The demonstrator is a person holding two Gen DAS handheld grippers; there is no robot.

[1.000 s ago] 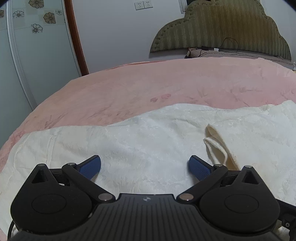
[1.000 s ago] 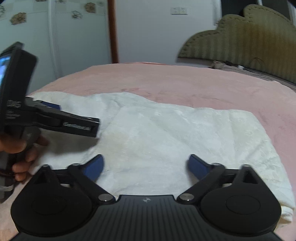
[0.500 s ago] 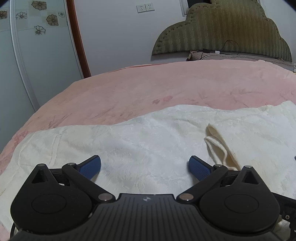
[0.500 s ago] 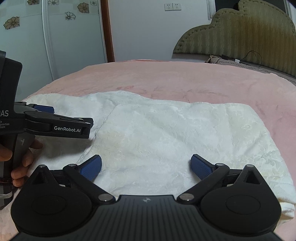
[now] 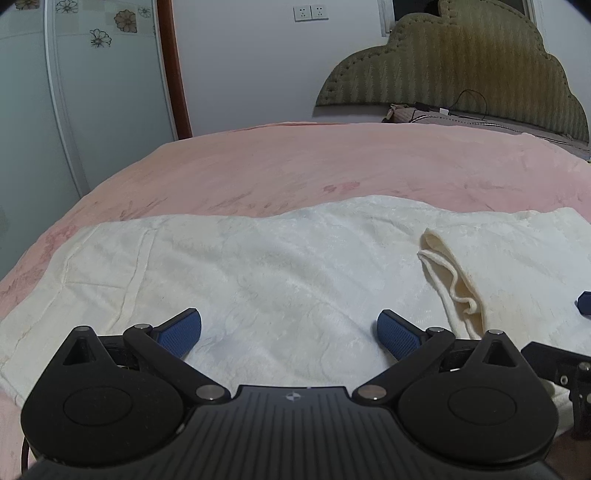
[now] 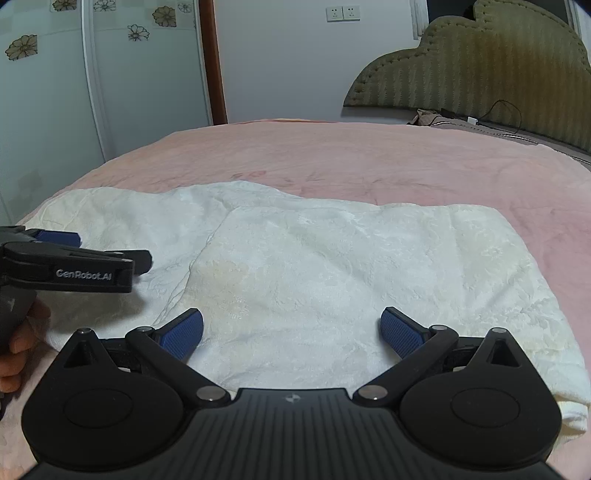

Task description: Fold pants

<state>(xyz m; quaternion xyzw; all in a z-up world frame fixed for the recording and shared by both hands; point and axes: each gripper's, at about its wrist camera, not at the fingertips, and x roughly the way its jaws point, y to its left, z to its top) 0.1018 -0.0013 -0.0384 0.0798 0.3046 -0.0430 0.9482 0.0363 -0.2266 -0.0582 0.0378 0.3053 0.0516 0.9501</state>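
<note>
**Cream pants laid flat on a pink bed, both hand-held grippers spread above them**

Cream-white textured fabric pants (image 5: 295, 266) lie spread across the near part of a pink plush bedspread (image 5: 332, 166), running left to right. In the left wrist view, a loose folded flap with a hemmed edge (image 5: 454, 273) rests on top of the garment at right. In the right wrist view, one layer of the pants overlaps another, its edge running diagonally at centre-left.

Left hand-held gripper (image 5: 289, 328): its blue-padded fingers (image 5: 181, 330) are spread wide, holding nothing, poised over the fabric. Whether the pads touch the cloth cannot be told. In the right wrist view this same tool appears at far left, held by a person's hand (image 6: 18, 350).

Right hand-held gripper (image 6: 291, 328): fingers likewise spread wide apart and empty, above the folded half of the pants.

Background: an olive ribbed upholstered headboard (image 5: 461, 66), a white wall with double sockets (image 5: 310, 13), and a flower-patterned wardrobe door (image 5: 92, 74).
</note>
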